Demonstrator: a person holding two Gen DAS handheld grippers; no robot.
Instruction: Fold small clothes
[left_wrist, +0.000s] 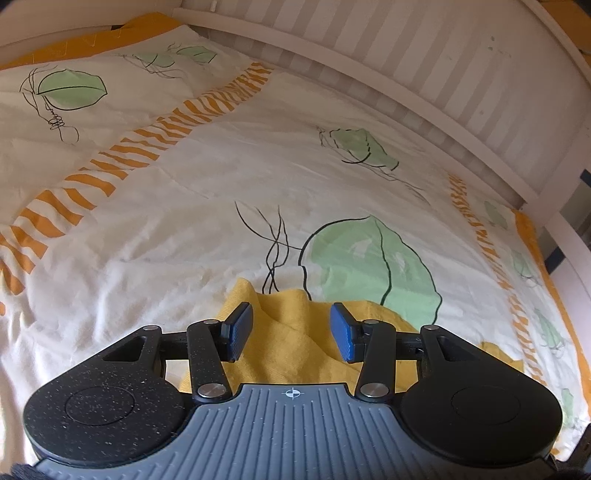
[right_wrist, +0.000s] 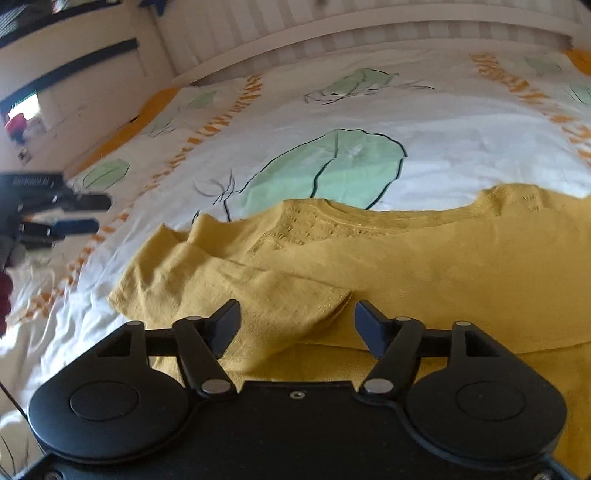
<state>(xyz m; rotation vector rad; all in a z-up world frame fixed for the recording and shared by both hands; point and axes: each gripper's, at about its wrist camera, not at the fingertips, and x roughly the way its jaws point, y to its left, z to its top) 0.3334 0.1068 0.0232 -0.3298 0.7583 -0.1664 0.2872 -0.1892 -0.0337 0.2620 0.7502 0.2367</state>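
1. Work surface: a white quilted bedcover (left_wrist: 207, 192) printed with green leaves and orange striped bands lies flat across the bed. A white-and-grey striped headboard panel (left_wrist: 424, 62) closes the far side.

2. Task item: a small mustard-yellow knitted top (right_wrist: 406, 266) lies on the bedcover at the near edge, its neckline facing the far side. One sleeve (right_wrist: 236, 284) is folded inward over the body — judged to be the first fold of the sequence.

3. Right gripper (right_wrist: 297, 325): black fingers stand apart, released, with nothing clamped. They straddle the sleeve cuff, which lies between them but is not pressed by either pad. This placement suits either letting go of the cuff or taking it up again; which of the two cannot be told.

4. Left gripper (left_wrist: 291, 328): blue ribbed pads (left_wrist: 240, 330) stand partly apart above a raised ridge of the yellow fabric. The cloth sits low between them, and no pad visibly bites it, so the gripper reads as released.

5. In the right wrist view the left gripper shows at the far left, clear of the garment.

6. Judged next requirement: the opposite side of the top needs folding inward — the cloth is soft and will slump if lifted by one corner.
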